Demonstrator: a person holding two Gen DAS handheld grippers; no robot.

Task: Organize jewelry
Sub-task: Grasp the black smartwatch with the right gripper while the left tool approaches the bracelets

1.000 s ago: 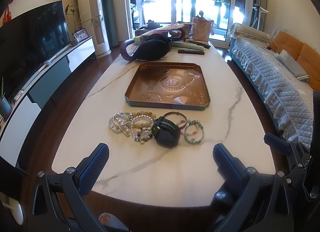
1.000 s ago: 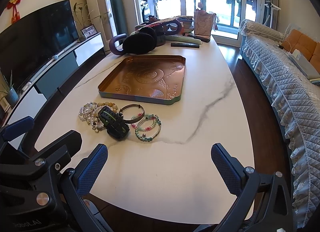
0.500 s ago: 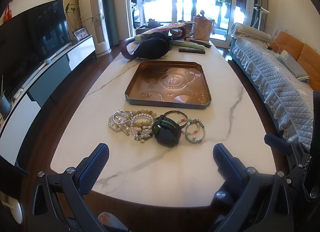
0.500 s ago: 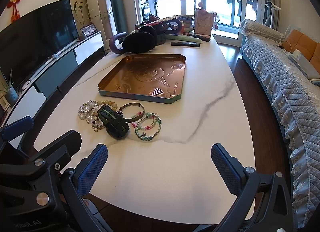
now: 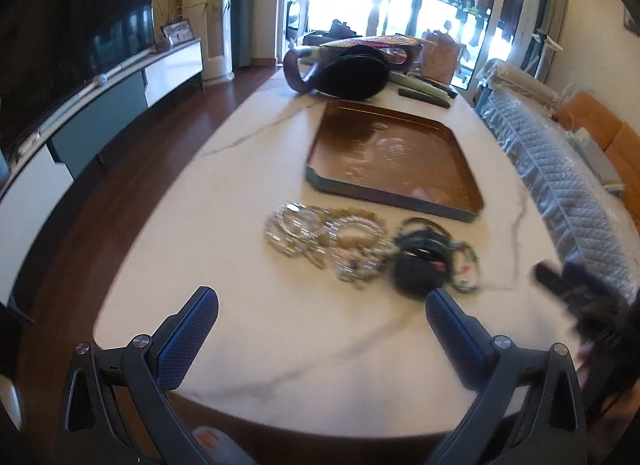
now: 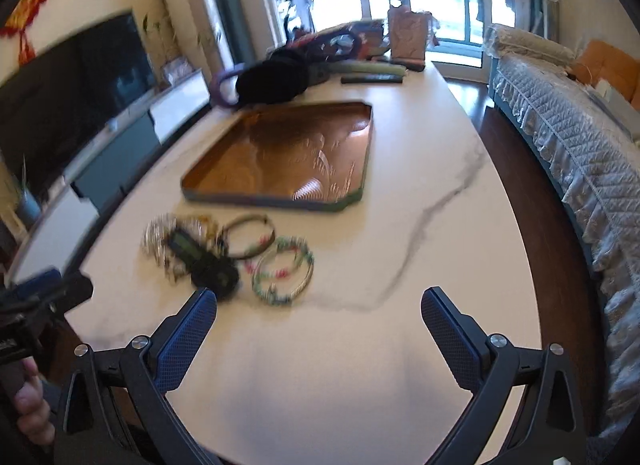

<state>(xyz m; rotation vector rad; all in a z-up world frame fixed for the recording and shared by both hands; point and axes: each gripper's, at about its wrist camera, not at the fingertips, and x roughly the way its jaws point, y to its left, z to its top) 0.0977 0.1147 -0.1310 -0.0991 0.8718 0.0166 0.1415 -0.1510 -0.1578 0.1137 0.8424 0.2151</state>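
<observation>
With both grippers' fingers spread and empty, the green-beaded bracelet [image 6: 283, 271] lies at 11 o'clock of the right gripper [image 6: 316, 319], the nearer one, before the copper tray [image 6: 280, 157].

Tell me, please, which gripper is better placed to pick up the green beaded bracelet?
Probably the right gripper: open, and the green beaded bracelet lies just ahead of it. From the left gripper it sits far right.
</observation>
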